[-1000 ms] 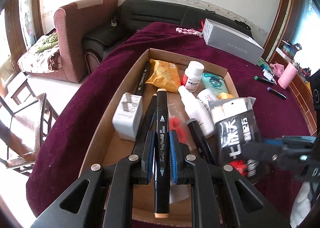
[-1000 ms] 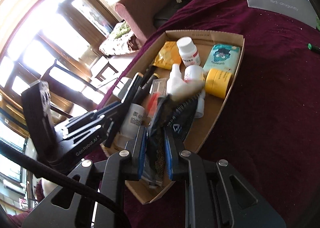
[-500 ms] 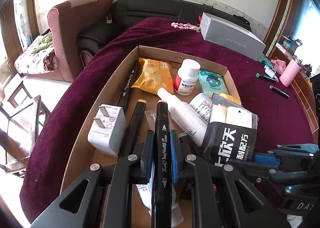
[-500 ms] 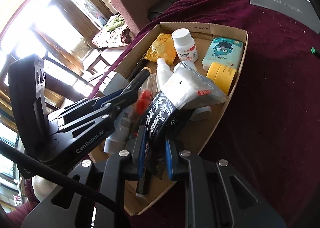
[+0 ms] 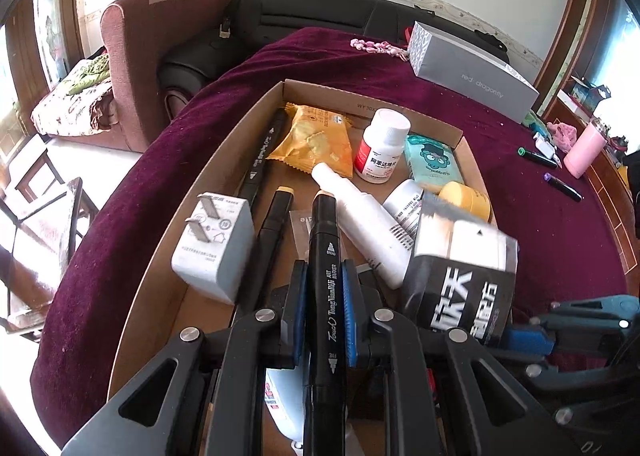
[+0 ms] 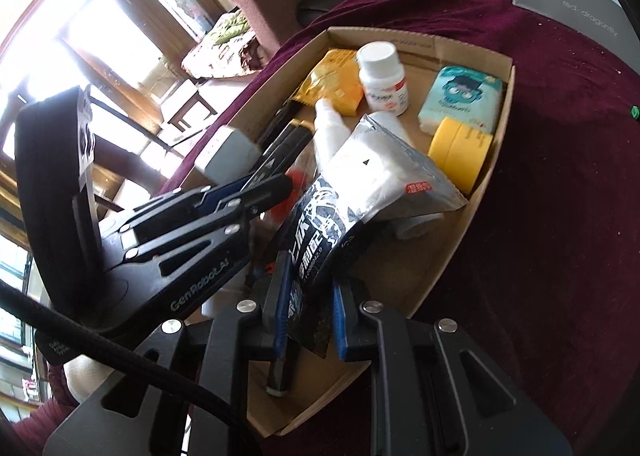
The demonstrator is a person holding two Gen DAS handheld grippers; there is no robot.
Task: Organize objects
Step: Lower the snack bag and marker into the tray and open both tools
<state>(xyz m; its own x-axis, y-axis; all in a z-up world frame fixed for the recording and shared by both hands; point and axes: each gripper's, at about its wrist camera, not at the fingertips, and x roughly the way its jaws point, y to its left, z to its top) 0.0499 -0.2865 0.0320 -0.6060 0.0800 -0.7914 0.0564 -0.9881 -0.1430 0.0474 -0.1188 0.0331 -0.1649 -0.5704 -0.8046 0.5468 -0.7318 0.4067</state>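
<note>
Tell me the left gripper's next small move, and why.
Probably lower the black marker beside the other markers in the cardboard box, then open. The left gripper is shut on it above that row.

Daylit scene, bright overall. Right wrist view: windows (image 6: 120, 27) at upper left blown out to white glare. Left wrist view: evenly lit, soft shadows inside the cardboard box (image 5: 224, 159). Strong fisheye bending and dark vignette at corners. Black-and-silver pouch (image 5: 460, 256) slightly motion-blurred; the rest is sharp.
</note>
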